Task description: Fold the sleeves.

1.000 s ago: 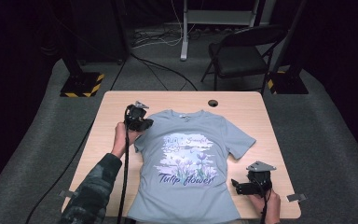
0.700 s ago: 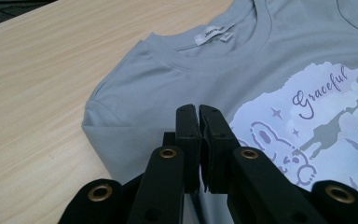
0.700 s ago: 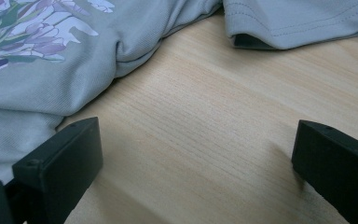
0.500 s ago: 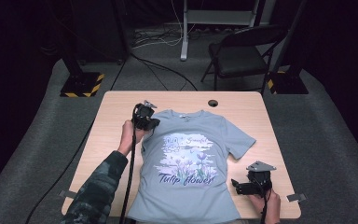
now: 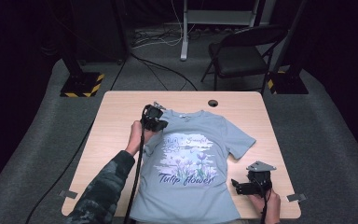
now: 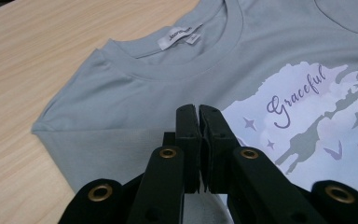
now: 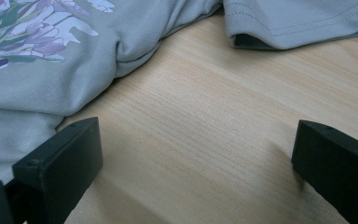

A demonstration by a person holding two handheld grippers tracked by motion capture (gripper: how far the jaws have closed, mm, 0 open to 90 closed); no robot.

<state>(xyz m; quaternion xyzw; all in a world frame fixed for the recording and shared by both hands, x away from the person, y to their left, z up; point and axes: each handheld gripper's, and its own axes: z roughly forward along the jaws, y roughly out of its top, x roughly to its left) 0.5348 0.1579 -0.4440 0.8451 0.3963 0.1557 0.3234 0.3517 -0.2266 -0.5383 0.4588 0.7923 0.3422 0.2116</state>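
T-shirt (image 5: 191,163) reads "Tulip flower"; left tool (image 6: 199,119) pressed together, right tool (image 7: 196,154) spread

The T-shirt (image 6: 135,121) under the closed jaws is matt, fine-knit grey-blue cloth with a smooth printed panel right of the jaws and a woven label (image 6: 179,35) beyond them. The table (image 7: 205,140) between the open right jaws is pale, matt wood-grain. Jaw pads are matt black plastic with brass-coloured rivets.
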